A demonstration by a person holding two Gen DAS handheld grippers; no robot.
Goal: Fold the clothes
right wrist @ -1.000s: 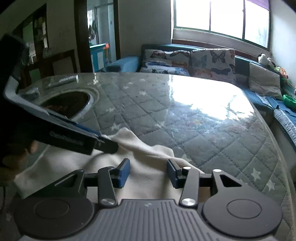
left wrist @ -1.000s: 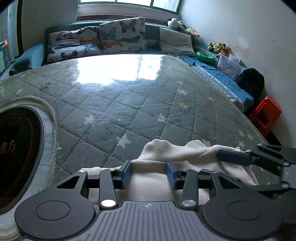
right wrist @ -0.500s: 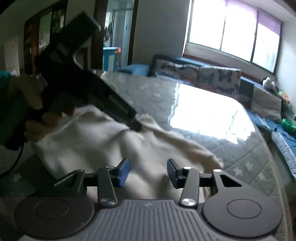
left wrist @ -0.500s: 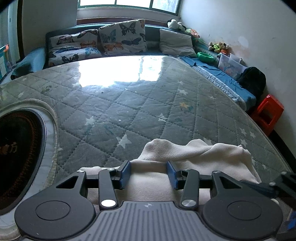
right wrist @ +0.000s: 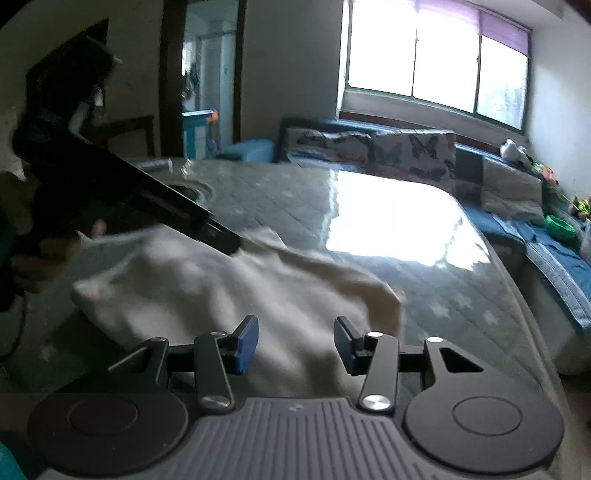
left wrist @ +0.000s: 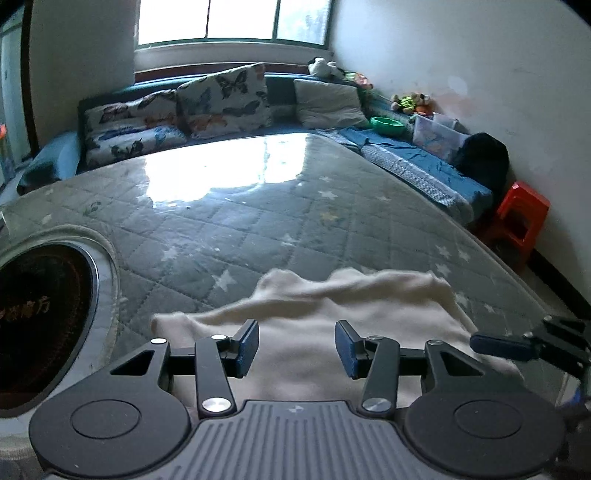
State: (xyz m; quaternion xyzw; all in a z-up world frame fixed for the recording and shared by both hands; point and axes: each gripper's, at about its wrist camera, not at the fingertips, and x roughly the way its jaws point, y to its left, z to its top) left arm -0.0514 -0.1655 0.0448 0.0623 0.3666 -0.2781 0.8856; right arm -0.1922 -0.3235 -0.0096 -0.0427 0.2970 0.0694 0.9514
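- The left gripper [left wrist: 295, 345] hangs over the near part of a cream garment [left wrist: 332, 317]; its blue pads [left wrist: 246, 347] stand apart with only air between them, nothing pinched.
- The right gripper [right wrist: 295, 345] is likewise released, its jaws parted above the same cream garment [right wrist: 229, 295], not pressing on the cloth.
- In the left wrist view the right gripper's blue-tipped finger [left wrist: 498, 345] reaches in from the right edge, just over the garment's right border.
- In the right wrist view the left gripper [right wrist: 225, 242] slants down from the upper left, its tip at the garment's far edge; whether it touches the cloth I cannot tell. A hand [right wrist: 48, 254] holds its grip.
- The garment lies rumpled on the near part of a glass-topped table [left wrist: 258, 221], over a grey quilted cover with pale stars.
- A round dark inset [left wrist: 40, 310] at the table's left bears gold characters, too blurred to read.
- Beyond stand butterfly-print cushions [left wrist: 221, 99], a green bowl [left wrist: 387, 124], a red stool [left wrist: 519, 218] and a window [left wrist: 232, 18].
- No brand mark is legible on either gripper.
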